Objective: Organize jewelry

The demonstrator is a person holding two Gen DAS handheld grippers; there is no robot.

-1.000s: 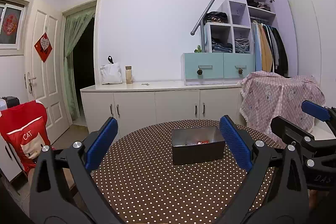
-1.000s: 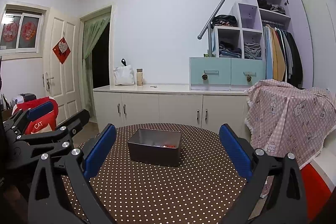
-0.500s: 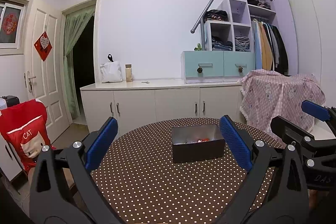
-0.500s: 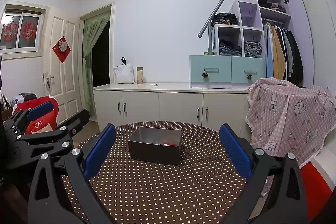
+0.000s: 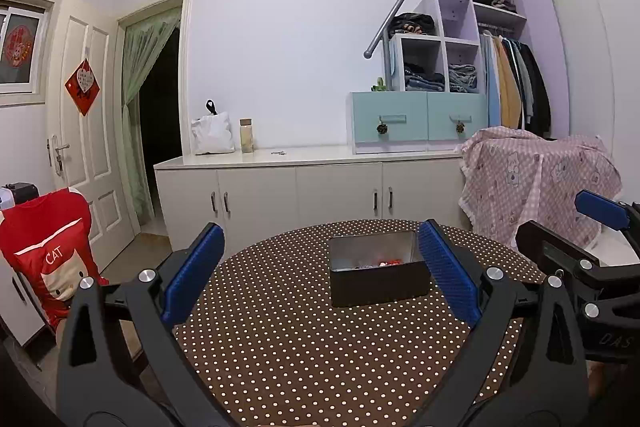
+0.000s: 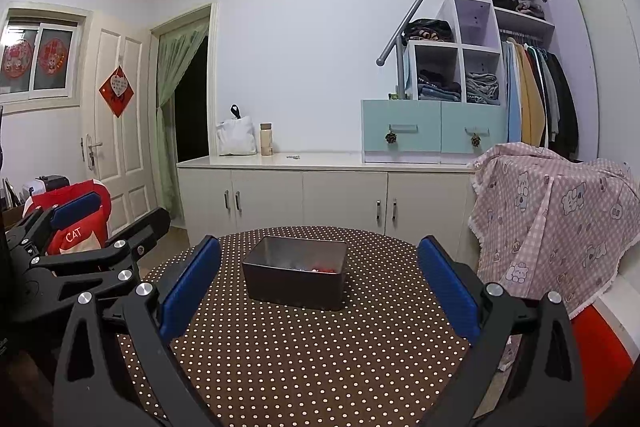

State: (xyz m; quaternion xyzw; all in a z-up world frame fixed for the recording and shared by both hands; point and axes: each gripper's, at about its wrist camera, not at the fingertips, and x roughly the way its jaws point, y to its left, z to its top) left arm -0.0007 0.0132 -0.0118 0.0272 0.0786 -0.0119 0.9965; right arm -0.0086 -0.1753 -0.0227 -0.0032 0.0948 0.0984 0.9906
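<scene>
A dark metal box (image 5: 376,287) stands past the middle of a round table with a brown polka-dot cloth (image 5: 300,343). Small jewelry pieces (image 5: 386,262), some red, lie in its bottom. My left gripper (image 5: 320,239) hovers open over the near part of the table, short of the box and holding nothing. The right wrist view shows the same box (image 6: 294,287), jewelry (image 6: 320,270) and table (image 6: 320,351). My right gripper (image 6: 319,247) is open and empty, also short of the box. Each gripper shows in the other's view, the right one (image 5: 560,225) and the left one (image 6: 130,207).
A chair with a red "CAT" cover (image 5: 48,259) stands left of the table. A pink checked cloth (image 5: 536,179) drapes over something on the right. White cabinets (image 5: 300,187) run along the back wall, with a doorway on the left.
Both views have drifted slightly, so the box sits a little higher in frame. The grippers stay open and nothing on the table has moved.
</scene>
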